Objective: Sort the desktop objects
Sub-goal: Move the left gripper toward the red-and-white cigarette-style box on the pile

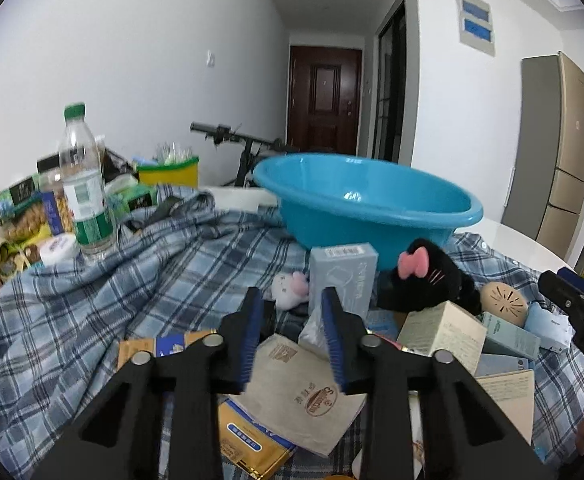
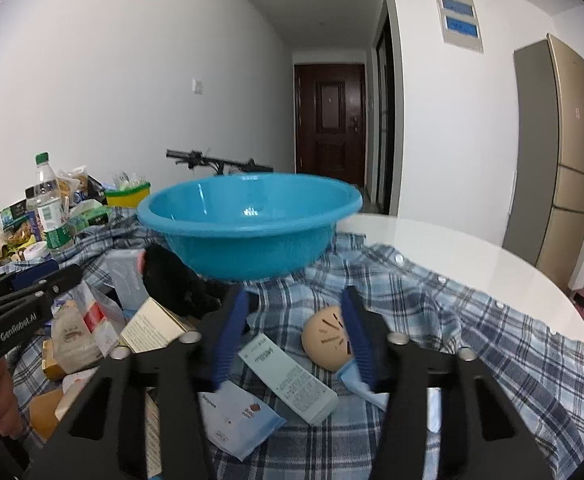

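Note:
A blue plastic basin (image 1: 372, 204) (image 2: 247, 228) stands on a plaid cloth (image 1: 111, 300) (image 2: 452, 320). In front of it lie small items: a grey-blue box (image 1: 342, 276), a black plush with a pink bow (image 1: 428, 276), a white plush (image 1: 292, 288), a beige round object (image 1: 506, 300) (image 2: 326, 338), a pale green carton (image 2: 287, 380) and a beige paper packet (image 1: 304, 392). My left gripper (image 1: 292, 336) is open and empty above the packet. My right gripper (image 2: 292, 340) is open and empty above the green carton, with the beige round object by its right finger.
At the far left stand a water bottle (image 1: 85, 184) (image 2: 49, 204), snack packs (image 1: 23, 208), a white jar (image 1: 57, 248) and a yellow-green container (image 1: 169, 170). A white table edge (image 2: 472, 248) shows at the right. A bicycle handlebar (image 1: 227, 136) is behind.

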The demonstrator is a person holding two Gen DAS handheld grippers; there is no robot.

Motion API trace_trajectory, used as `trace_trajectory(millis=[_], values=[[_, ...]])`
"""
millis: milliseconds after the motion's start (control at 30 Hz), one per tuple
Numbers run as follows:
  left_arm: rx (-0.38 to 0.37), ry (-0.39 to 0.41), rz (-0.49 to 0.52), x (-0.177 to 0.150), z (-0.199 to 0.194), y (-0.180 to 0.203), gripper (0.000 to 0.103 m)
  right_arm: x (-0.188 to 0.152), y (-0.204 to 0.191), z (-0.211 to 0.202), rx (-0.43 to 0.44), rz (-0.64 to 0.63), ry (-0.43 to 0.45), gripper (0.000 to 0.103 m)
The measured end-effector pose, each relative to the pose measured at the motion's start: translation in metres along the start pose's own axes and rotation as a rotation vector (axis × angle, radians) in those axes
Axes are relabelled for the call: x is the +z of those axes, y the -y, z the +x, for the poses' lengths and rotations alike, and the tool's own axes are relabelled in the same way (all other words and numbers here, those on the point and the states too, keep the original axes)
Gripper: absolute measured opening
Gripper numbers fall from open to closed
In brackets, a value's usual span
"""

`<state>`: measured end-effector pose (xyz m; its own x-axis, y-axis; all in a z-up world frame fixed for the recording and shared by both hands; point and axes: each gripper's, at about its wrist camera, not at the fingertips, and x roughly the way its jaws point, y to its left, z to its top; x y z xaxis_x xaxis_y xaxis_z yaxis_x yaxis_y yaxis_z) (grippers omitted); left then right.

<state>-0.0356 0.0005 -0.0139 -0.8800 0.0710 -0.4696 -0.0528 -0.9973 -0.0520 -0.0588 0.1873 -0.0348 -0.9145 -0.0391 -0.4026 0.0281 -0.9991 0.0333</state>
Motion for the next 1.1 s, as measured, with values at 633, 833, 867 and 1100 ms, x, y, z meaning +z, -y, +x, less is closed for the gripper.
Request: trace_trajectory(millis=[633,833,867,1100], values=[[-0.112,-0.123,0.012,0.011,-0.013,0.012,0.099,0.000,0.017,0.004,0.125,0.071,-0.171,0.031],[-0.124,-0.233,0.068,0.008,0.008,0.025,0.099,-0.002,0.017,-0.002,0.152,0.070,-0.140,0.057],[-0.122,-0.246,0.097,0.006,0.011,0.028,0.099,-0.001,0.015,-0.004,0.158,0.059,-0.126,0.072],[-0.212,-0.320,0.241,0.003,0.019,0.044,0.099,0.000,0.008,-0.007,0.137,0.020,-0.089,0.080]])
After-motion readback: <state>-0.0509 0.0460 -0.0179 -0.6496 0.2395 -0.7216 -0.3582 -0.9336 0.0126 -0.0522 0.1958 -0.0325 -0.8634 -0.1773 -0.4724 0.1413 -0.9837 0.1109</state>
